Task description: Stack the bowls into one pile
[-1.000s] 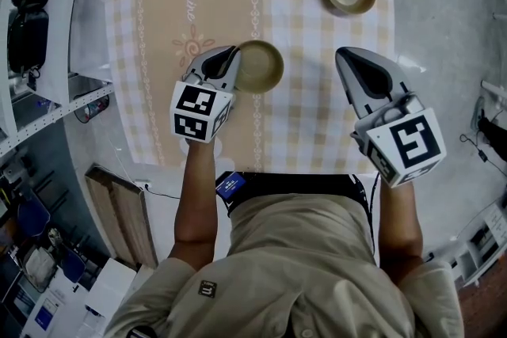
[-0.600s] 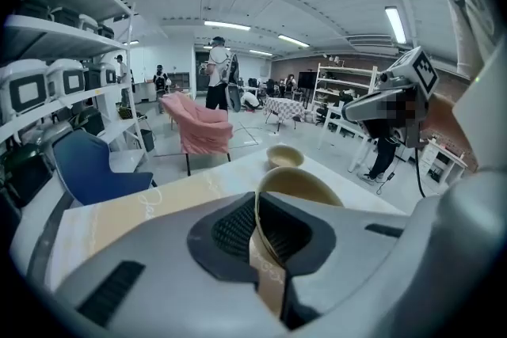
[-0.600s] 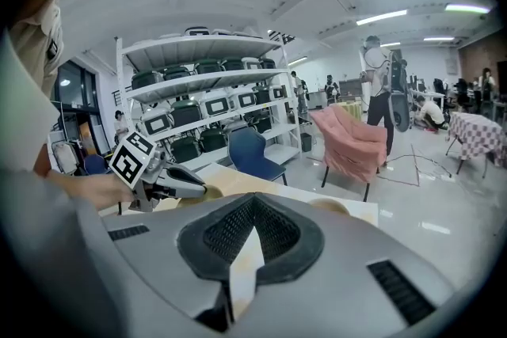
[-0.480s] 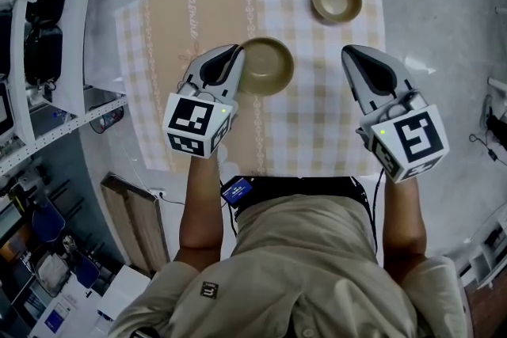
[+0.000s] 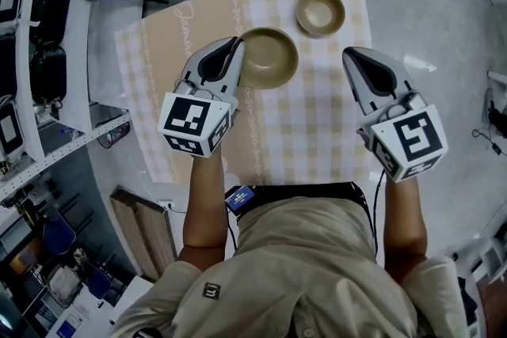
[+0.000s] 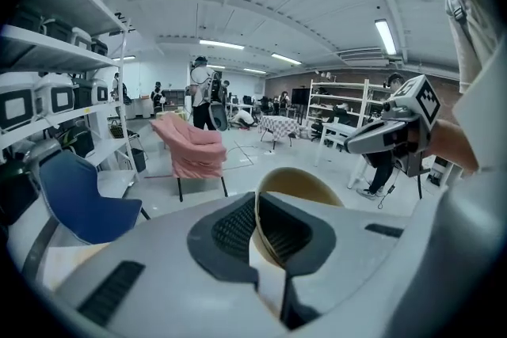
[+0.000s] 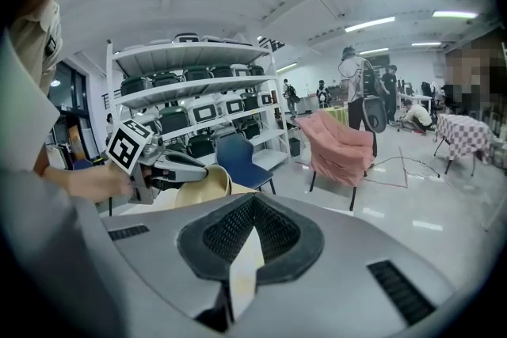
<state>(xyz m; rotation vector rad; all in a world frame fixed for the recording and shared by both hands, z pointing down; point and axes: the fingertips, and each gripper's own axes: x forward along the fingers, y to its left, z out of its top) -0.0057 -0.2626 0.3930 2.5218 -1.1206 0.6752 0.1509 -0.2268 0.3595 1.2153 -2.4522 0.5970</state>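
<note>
Over table [image 5: 317, 131], left gripper [image 5: 238, 44] jaws pinch near bowl [image 5: 272, 59] rim; right gripper [image 5: 349, 54] jaws nearly closed, empty.

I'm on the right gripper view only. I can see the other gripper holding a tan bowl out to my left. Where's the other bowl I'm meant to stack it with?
Observer: The second tan round bowl stands upright on the checked tablecloth, close to the cloth's far edge.
Operator: Is the grip on the first one firm?
Observer: In the left gripper view, the left gripper has its jaws closed on the rim of the held tan bowl, with the rim running between the pads.
Operator: Are the two bowls touching?
Observer: No. The head view shows a strip of bare cloth between them. The second bowl lies beyond the held one and a little to its right.
</note>
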